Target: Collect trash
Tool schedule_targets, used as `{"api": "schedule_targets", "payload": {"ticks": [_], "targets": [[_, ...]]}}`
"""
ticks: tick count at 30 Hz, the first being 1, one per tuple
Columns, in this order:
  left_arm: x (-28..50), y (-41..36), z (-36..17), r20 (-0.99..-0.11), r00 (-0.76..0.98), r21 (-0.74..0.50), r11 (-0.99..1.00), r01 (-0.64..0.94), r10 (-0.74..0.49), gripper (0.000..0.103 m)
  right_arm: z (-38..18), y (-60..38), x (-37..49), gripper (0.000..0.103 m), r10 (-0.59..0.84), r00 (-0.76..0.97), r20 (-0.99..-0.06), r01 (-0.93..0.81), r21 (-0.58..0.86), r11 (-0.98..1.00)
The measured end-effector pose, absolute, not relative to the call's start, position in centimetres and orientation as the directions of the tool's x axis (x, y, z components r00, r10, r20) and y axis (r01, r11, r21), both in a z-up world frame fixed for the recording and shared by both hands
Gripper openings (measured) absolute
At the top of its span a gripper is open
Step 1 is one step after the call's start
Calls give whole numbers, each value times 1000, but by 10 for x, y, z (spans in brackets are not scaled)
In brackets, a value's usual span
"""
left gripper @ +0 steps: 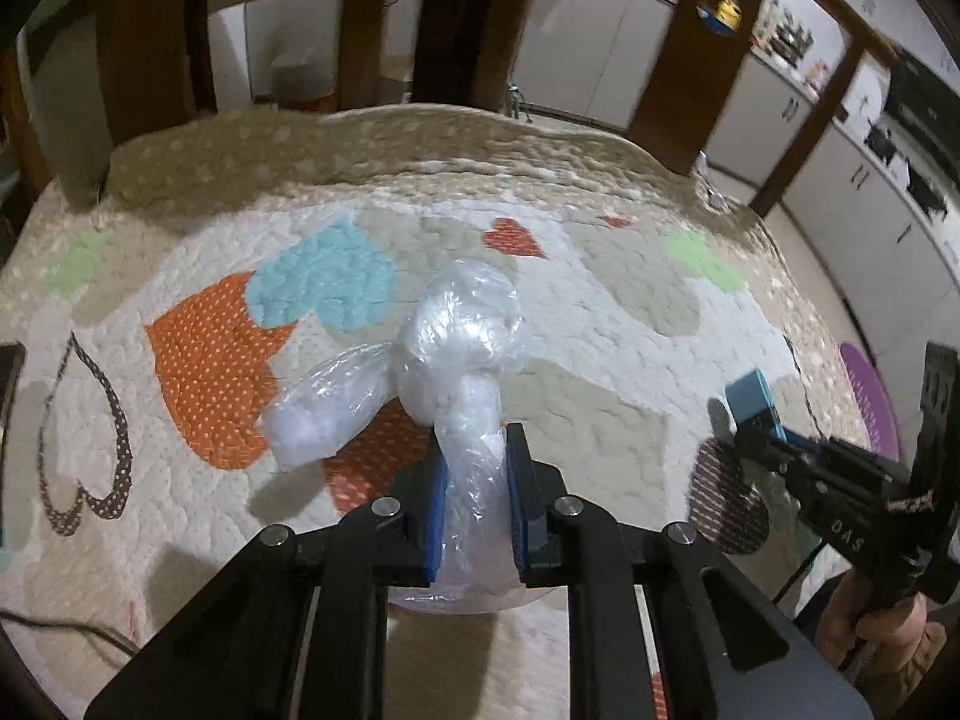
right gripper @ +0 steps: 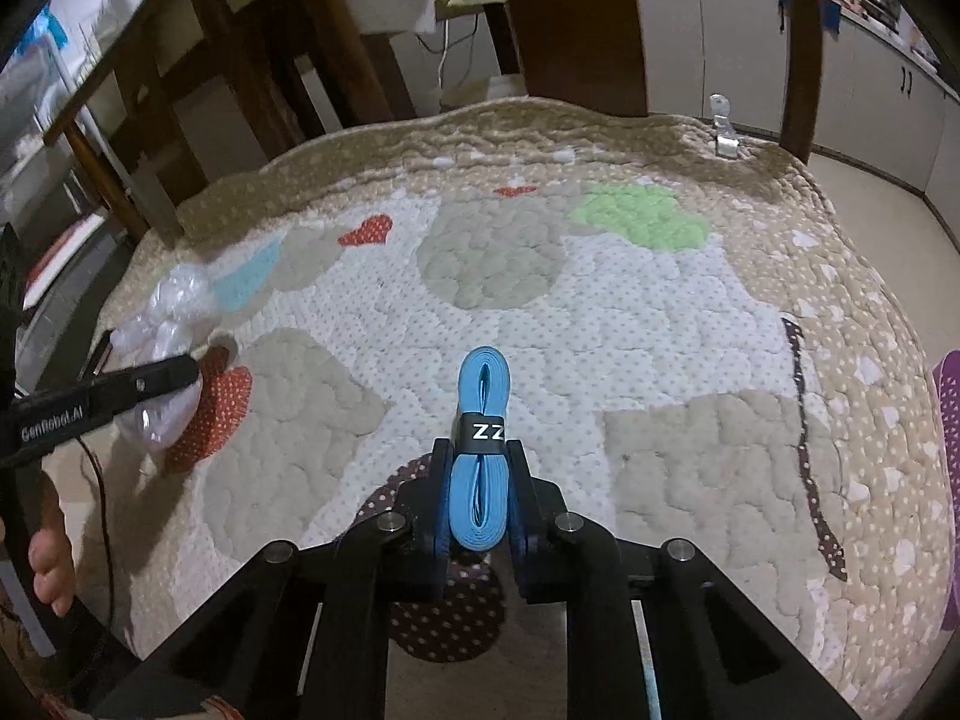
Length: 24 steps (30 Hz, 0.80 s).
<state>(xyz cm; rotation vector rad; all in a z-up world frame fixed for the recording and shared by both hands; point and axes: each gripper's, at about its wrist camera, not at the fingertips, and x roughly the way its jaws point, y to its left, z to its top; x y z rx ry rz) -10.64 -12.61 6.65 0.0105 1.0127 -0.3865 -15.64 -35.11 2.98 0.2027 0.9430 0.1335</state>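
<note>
While over the quilt: both claws are loaded
Left gripper [left gripper: 475,480]: clamped on clear plastic bag [left gripper: 456,336]
Right gripper [right gripper: 478,480]: pinching folded blue strap [right gripper: 482,414]
Quilt [right gripper: 660,330]: heart-patterned

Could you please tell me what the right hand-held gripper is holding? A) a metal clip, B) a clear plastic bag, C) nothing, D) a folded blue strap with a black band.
D: in the right wrist view the right hand-held gripper is shut on the blue strap; the plastic bag sits in the left hand-held gripper.
</note>
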Motion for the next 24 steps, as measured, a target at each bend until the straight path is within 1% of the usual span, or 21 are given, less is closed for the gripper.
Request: {"api": "schedule_targets", "payload": {"ticks": [7, 11, 14, 18, 24], "targets": [[-123, -178, 86, -835, 495, -36, 921, 387, -241, 16, 41, -387, -170, 17, 229, 641, -733, -12, 289, 957], [-128, -206, 93, -835, 504, 12, 909, 417, -220, 16, 53, -410, -172, 17, 230, 661, -715, 7, 312, 950], [-132, -224, 97, -834, 511, 42, 899, 436, -209, 16, 64, -423, -175, 17, 211, 679, -703, 5, 292, 956], [-139, -248, 101, -831, 521, 86, 882, 463, -192, 16, 74, -443, -185, 17, 149, 718, -680, 33, 247, 968], [-152, -278, 107, -820, 542, 138, 855, 499, -184, 16, 71, -472, -193, 17, 113, 745, -657, 107, 284, 953]]}}
